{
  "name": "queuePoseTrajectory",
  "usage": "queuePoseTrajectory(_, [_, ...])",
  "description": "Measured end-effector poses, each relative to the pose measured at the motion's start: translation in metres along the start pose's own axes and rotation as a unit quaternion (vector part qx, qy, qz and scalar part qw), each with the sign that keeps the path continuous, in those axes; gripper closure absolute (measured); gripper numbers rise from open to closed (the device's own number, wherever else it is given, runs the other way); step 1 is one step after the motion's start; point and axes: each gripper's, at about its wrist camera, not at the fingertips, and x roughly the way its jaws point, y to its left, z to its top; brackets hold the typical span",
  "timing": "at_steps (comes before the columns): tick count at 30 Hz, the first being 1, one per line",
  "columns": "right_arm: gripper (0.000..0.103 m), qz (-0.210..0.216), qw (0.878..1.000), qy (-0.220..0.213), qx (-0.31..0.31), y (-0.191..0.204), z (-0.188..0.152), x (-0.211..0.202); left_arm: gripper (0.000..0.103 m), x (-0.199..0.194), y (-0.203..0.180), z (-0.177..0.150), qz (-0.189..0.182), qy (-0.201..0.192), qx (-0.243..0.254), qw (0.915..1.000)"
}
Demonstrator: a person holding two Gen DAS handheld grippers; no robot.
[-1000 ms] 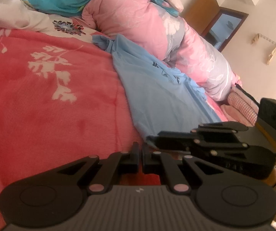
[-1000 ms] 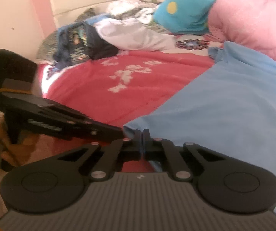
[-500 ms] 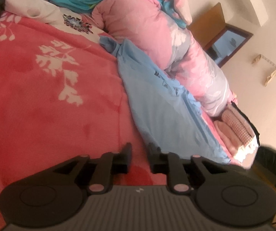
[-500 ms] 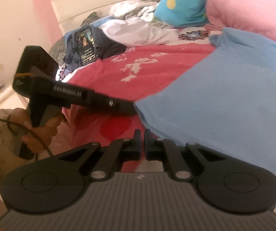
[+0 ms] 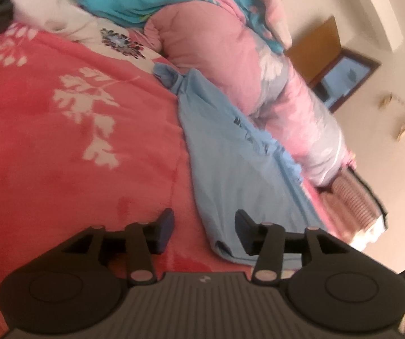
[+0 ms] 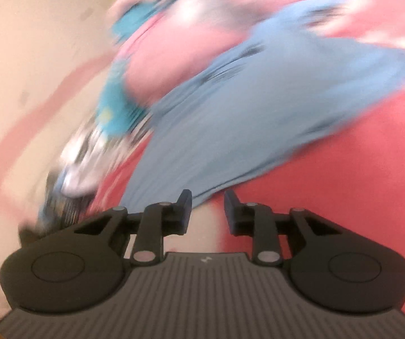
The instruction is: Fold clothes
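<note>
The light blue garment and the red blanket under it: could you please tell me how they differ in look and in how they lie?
The light blue garment is plain apart from a small dark print; the red blanket bears pale leaf patterns. The garment lies as a narrow, creased strip beside the pink quilt; the blanket spreads wide across the bed, beneath it. Both are soft fabrics, lying flat and untouched by either gripper.

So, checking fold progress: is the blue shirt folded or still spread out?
Spread, not folded: the blue shirt lies long across the red blanket; both grippers are open.
</note>
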Motion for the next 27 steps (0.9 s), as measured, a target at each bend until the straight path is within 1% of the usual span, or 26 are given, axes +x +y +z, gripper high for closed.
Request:
queuePoseTrajectory(2, [0.077, -0.022, 0.997, -0.038, 0.062, -0.027, 0.010, -0.019, 0.050, 0.003, -0.009, -0.001, 0.008, 0.007, 0.017, 0.9998])
queuePoseTrajectory(4, [0.076, -0.045, 0.990, -0.072, 0.113, -0.051, 0.019, -0.036, 0.050, 0.006, -0.018, -0.002, 0.024, 0.014, 0.037, 0.9989])
queuePoseTrajectory(6, [0.076, -0.078, 0.982, -0.098, 0.143, -0.070, 0.027, -0.049, 0.050, 0.010, -0.028, -0.004, 0.046, 0.020, 0.060, 0.9970])
queuePoseTrajectory(8, [0.076, -0.095, 0.977, -0.112, 0.156, -0.084, 0.036, -0.053, 0.051, 0.014, -0.037, -0.005, 0.067, 0.027, 0.083, 0.9940])
queuePoseTrajectory(10, [0.076, -0.103, 0.974, -0.120, 0.163, -0.095, 0.046, -0.053, 0.051, 0.017, -0.046, -0.007, 0.089, 0.032, 0.105, 0.9900])
queuePoseTrajectory(13, [0.076, -0.109, 0.974, -0.122, 0.155, -0.103, 0.064, -0.041, 0.063, 0.023, -0.059, -0.011, 0.128, 0.036, 0.139, 0.9814])
queuePoseTrajectory(14, [0.076, -0.108, 0.975, -0.122, 0.153, -0.108, 0.069, -0.036, 0.065, 0.025, -0.063, -0.012, 0.139, 0.037, 0.148, 0.9784])
queuePoseTrajectory(16, [0.076, -0.105, 0.975, -0.121, 0.151, -0.113, 0.078, -0.027, 0.068, 0.028, -0.069, -0.014, 0.152, 0.039, 0.163, 0.9740])
queuePoseTrajectory(19, [0.076, -0.098, 0.978, -0.116, 0.144, -0.117, 0.088, -0.022, 0.075, 0.030, -0.073, -0.016, 0.162, 0.040, 0.173, 0.9707])
queuePoseTrajectory(22, [0.077, -0.087, 0.981, -0.113, 0.130, -0.117, 0.088, -0.022, 0.082, 0.032, -0.077, -0.018, 0.171, 0.039, 0.177, 0.9684])
queuePoseTrajectory(24, [0.079, -0.081, 0.983, -0.111, 0.120, -0.117, 0.086, -0.025, 0.085, 0.032, -0.079, -0.018, 0.179, 0.039, 0.176, 0.9671])
queuePoseTrajectory(25, [0.085, -0.080, 0.984, -0.110, 0.115, -0.117, 0.085, -0.026, 0.090, 0.032, -0.080, -0.017, 0.184, 0.039, 0.173, 0.9668])
queuePoseTrajectory(26, [0.096, -0.082, 0.984, -0.110, 0.114, -0.117, 0.084, -0.027, 0.092, 0.032, -0.081, -0.017, 0.186, 0.039, 0.169, 0.9670])
queuePoseTrajectory(27, [0.097, -0.077, 0.984, -0.111, 0.117, -0.118, 0.084, -0.028, 0.094, 0.032, -0.082, -0.016, 0.188, 0.039, 0.164, 0.9675])
